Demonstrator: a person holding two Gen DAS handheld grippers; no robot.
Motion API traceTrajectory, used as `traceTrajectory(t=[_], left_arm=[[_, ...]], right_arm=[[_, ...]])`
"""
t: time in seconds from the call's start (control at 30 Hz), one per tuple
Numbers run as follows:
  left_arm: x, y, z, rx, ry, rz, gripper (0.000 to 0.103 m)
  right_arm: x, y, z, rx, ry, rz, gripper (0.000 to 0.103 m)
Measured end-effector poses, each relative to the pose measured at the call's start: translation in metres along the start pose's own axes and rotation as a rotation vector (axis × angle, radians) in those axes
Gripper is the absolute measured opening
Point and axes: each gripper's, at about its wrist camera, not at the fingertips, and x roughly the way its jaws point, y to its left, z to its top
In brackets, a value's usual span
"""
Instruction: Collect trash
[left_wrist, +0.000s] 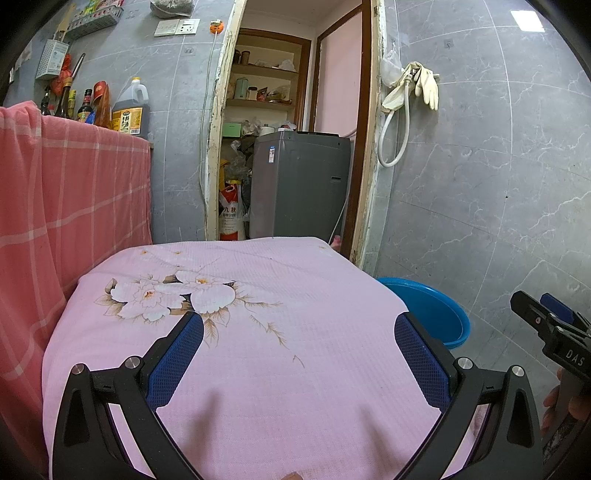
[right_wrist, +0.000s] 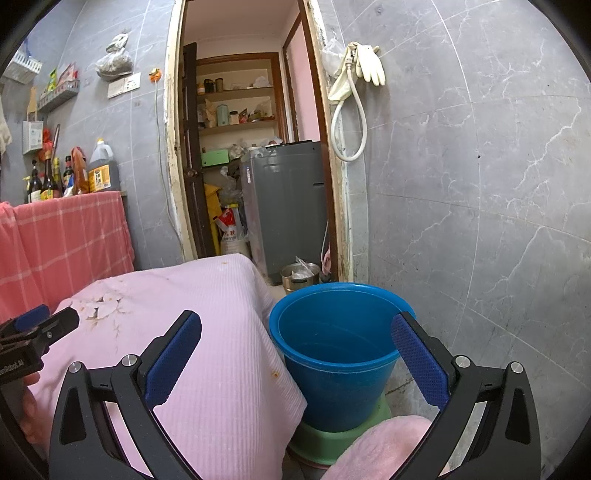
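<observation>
Left claw (left_wrist: 298, 363): fingers spread wide, nothing between the blue pads, held over the near half of the bench (left_wrist: 258, 369). Bench is draped in a pink cloth with a white flower print (left_wrist: 173, 293) toward its far left corner.

Right claw (right_wrist: 296, 362): also spread wide, holding nothing. It sits over the bench's right edge, left finger above the pink cloth, right finger in front of the blue bucket's (right_wrist: 334, 354) rim.

Blue bucket: upright on a green stool (right_wrist: 314, 439) on the floor, just beside the bench's right edge. Inside looks bare blue; contents cannot be made out.

Trash: no clear item on the bench top. Only small orange-brown specks (right_wrist: 274, 374) on the cloth where it hangs over the right edge, near the bucket; a few more specks (left_wrist: 144, 252) at the far left corner.

Beyond the far edge: open doorway with a grey washing machine (left_wrist: 299, 184)
</observation>
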Motion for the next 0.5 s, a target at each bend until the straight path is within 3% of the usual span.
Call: traceTrajectory(t=[0.5], left_arm=[[0.0000, 0.0009, -0.0005, 0.000, 0.002, 0.000, 0.101]], right_arm=[[-0.0001, -0.0016, 0.0000, 0.002, -0.001, -0.001, 0.103]])
